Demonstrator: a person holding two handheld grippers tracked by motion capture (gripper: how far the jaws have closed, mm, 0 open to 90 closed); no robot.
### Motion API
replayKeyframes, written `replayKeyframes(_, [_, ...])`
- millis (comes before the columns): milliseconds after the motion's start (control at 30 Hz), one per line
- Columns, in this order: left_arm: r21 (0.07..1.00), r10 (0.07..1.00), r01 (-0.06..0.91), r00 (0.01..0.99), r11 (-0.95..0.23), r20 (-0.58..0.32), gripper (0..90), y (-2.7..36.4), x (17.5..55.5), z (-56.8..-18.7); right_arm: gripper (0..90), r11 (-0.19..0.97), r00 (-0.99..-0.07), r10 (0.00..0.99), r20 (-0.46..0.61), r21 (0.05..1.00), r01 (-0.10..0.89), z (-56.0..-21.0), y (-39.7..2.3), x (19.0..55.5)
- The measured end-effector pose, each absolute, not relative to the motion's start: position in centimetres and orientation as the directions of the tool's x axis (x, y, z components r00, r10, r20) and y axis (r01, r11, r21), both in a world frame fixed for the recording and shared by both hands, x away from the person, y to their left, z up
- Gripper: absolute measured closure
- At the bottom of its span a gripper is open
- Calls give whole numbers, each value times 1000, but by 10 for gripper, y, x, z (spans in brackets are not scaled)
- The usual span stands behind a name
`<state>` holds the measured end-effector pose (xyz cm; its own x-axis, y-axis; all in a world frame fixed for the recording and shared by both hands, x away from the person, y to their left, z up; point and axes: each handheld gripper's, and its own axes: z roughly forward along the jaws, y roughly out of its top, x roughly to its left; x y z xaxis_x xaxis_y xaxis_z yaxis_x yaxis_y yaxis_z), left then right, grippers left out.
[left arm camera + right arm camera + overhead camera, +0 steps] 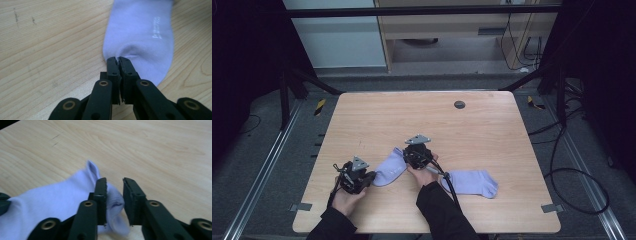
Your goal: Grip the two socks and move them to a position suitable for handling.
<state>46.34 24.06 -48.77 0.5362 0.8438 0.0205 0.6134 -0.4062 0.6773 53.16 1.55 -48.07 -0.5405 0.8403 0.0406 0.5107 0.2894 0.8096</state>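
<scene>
My left jaws (119, 60) pinch the lilac sock (142, 37); my right jaws (115, 182) gape over its other end; a second sock (472, 183) lies near on the bench (482, 130).

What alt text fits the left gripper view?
The left gripper has its black jaws pinched shut on the near edge of a lavender sock, which lies flat on the light wooden table.

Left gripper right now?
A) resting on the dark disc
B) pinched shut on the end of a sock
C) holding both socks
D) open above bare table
B: in the left gripper view the left gripper is closed on the puckered end of the sock.
</scene>
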Motion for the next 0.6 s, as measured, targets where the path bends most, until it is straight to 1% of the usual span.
replayKeyframes(133, [695, 855, 611, 518, -378, 10, 793, 244, 463, -486, 649, 301, -551, 834, 23, 818, 489, -474, 13, 532])
replayKeyframes(200, [710, 866, 611, 499, -350, -2, 728, 246, 462, -484, 624, 303, -559, 829, 20, 824, 479, -470, 9, 532])
replayKeyframes(367, [723, 887, 623, 461, -297, -33, 634, 251, 456, -479, 596, 331, -568, 823, 15, 800, 501, -471, -1, 533])
replayKeyframes(467, [704, 890, 643, 454, -302, -32, 615, 249, 453, -482, 600, 349, -567, 824, 21, 770, 535, -477, -4, 536])
replayKeyframes(600, [672, 890, 666, 456, -323, -24, 621, 242, 455, -489, 617, 371, -564, 825, 21, 734, 570, -485, -5, 537])
